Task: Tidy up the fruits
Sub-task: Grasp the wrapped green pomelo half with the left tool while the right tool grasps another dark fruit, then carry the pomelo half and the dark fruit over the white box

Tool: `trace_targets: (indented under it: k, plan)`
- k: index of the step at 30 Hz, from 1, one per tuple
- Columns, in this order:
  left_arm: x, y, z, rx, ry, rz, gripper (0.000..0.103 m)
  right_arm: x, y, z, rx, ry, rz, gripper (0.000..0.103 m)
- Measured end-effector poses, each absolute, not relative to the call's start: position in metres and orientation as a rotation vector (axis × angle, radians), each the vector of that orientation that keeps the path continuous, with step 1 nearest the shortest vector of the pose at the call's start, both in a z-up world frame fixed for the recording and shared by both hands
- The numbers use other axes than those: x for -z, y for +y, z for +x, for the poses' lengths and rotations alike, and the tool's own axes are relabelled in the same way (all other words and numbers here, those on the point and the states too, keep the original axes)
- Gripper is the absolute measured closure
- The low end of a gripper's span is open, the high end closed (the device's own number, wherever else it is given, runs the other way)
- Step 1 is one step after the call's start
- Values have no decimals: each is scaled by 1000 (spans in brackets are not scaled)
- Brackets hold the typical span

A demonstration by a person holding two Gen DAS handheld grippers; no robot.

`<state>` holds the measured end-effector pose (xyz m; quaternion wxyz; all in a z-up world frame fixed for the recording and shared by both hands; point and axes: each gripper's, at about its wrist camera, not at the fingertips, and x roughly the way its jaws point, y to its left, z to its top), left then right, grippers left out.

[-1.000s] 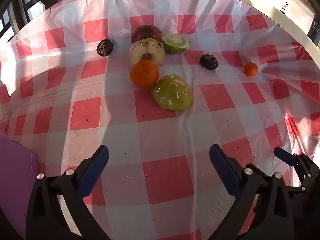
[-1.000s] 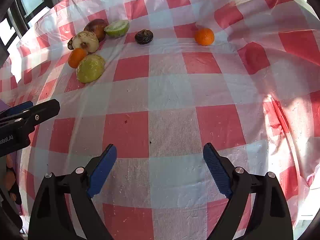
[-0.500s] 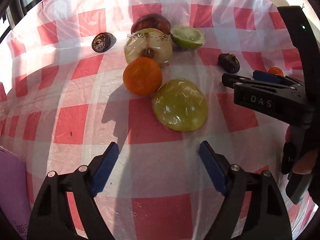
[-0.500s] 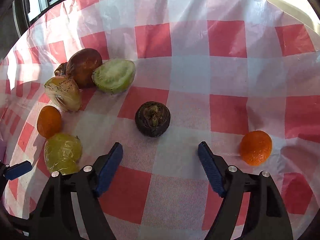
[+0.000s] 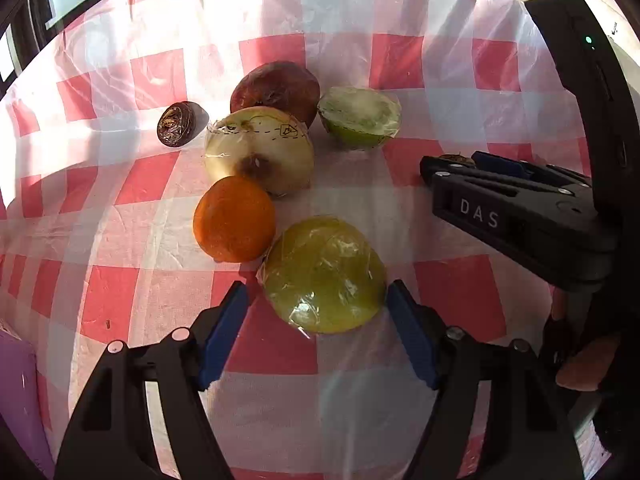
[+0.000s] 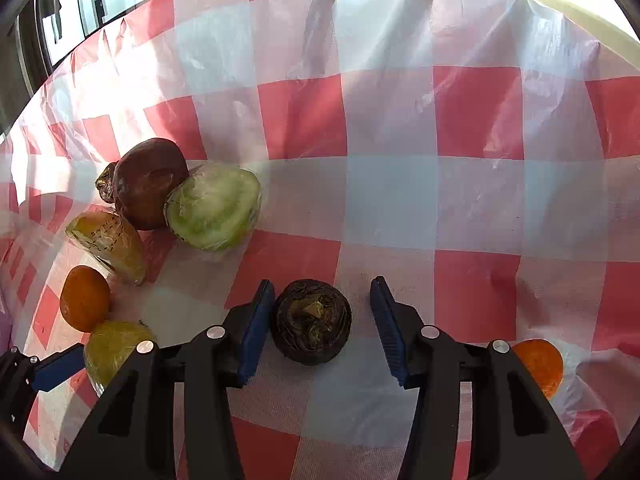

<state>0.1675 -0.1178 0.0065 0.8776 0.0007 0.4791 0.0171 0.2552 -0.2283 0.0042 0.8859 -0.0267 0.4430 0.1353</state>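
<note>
In the left wrist view my left gripper (image 5: 318, 330) is open, its blue pads on either side of a plastic-wrapped yellow-green fruit half (image 5: 324, 274), not touching it. Behind it lie an orange (image 5: 234, 218), a wrapped pale apple half (image 5: 258, 148), a dark red fruit (image 5: 276, 88), a wrapped green half (image 5: 360, 116) and a small dark wrinkled fruit (image 5: 178, 124). In the right wrist view my right gripper (image 6: 322, 330) is open around another dark wrinkled fruit (image 6: 312, 322), which sits close to the left pad. A small orange (image 6: 538, 364) lies to its right.
The fruits lie on a red-and-white checked plastic tablecloth (image 5: 120, 200). My right gripper's body (image 5: 520, 208) stands at the right of the left wrist view. A purple object (image 5: 18, 396) sits at the lower left edge. The fruit cluster (image 6: 160, 216) is left of my right gripper.
Both grippers have moved forward. The left one now straddles the yellow-green half and the right one straddles the dark wrinkled fruit. Both stay open.
</note>
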Motion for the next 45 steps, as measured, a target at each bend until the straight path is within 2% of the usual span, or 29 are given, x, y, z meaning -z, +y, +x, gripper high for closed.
trace_targets:
  k: [9,11,12,13,29,31,32,36,45]
  plan:
    - [-5,-132,187,-102,948,-14,23,-8,-251,247,-312,919,9,53]
    - [-6,-135,186,-117,944,-22,25,-8,-252,247,-314,918,11,53]
    - [-7,-135,181,-115,941,-22,36,-9,-253,246,-314,918,11,53]
    - [-9,-136,174,-92,947,-24,38,-9,-252,246,-313,918,10,53]
    - [-35,-108,59,11,1043,-21,39,-5,-241,245,-311,918,-33,53]
    - [-33,-107,50,32,1047,-3,39,-5,-239,244,-297,915,-43,58]
    - [-34,-109,42,41,1046,2,39,-6,-238,242,-286,914,-46,64]
    - [-39,-107,30,64,1053,-30,39,-8,-241,214,-279,933,-20,65]
    - [-50,-86,4,137,1045,-11,39,-17,-248,94,-273,1011,67,65]
